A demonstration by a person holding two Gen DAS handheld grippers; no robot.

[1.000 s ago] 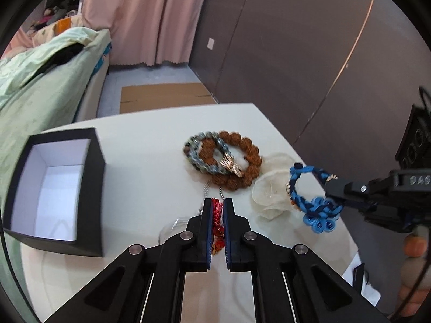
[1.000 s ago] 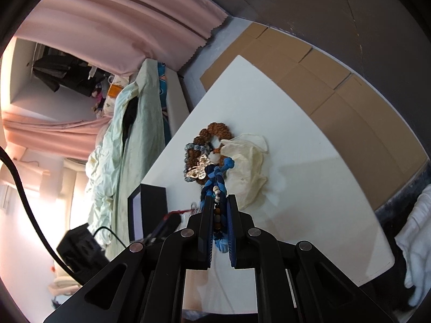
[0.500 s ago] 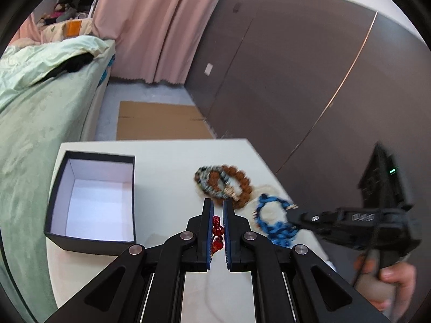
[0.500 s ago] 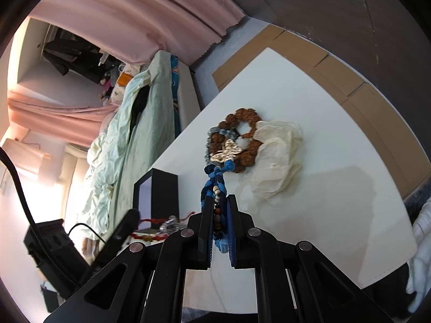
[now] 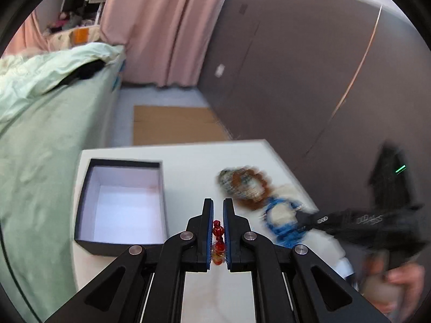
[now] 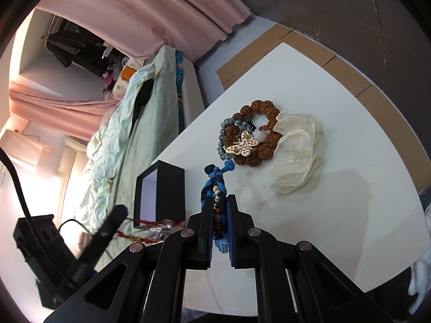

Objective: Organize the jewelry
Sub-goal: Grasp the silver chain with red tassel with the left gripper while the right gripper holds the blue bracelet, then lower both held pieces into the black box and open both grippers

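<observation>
My left gripper [image 5: 218, 204] is shut on a red beaded string [image 5: 218, 232], held above the white table [image 5: 188, 161] just right of the open black box [image 5: 121, 204] with its white inside. The string also shows in the right wrist view [image 6: 142, 238], hanging by the box [image 6: 161, 196]. My right gripper [image 6: 218, 202] is shut on a blue braided bracelet [image 6: 215, 180], held above the table; it also shows in the left wrist view [image 5: 282, 220]. A brown bead bracelet [image 6: 258, 140], a grey-blue bracelet [image 6: 225, 140] and a gold butterfly brooch [image 6: 242, 145] lie together on the table.
Pale shell-like discs [image 6: 293, 156] lie right of the bracelet pile. A bed with green bedding [image 5: 40, 134] runs along the table's left side. Cardboard [image 5: 175, 123] lies on the floor beyond the table. A dark wall [image 5: 309, 80] stands at the right.
Both grippers have lifted their pieces off the table. My left gripper has risen and drawn back, the box now close at its left. The right gripper has moved with the blue bracelet.
</observation>
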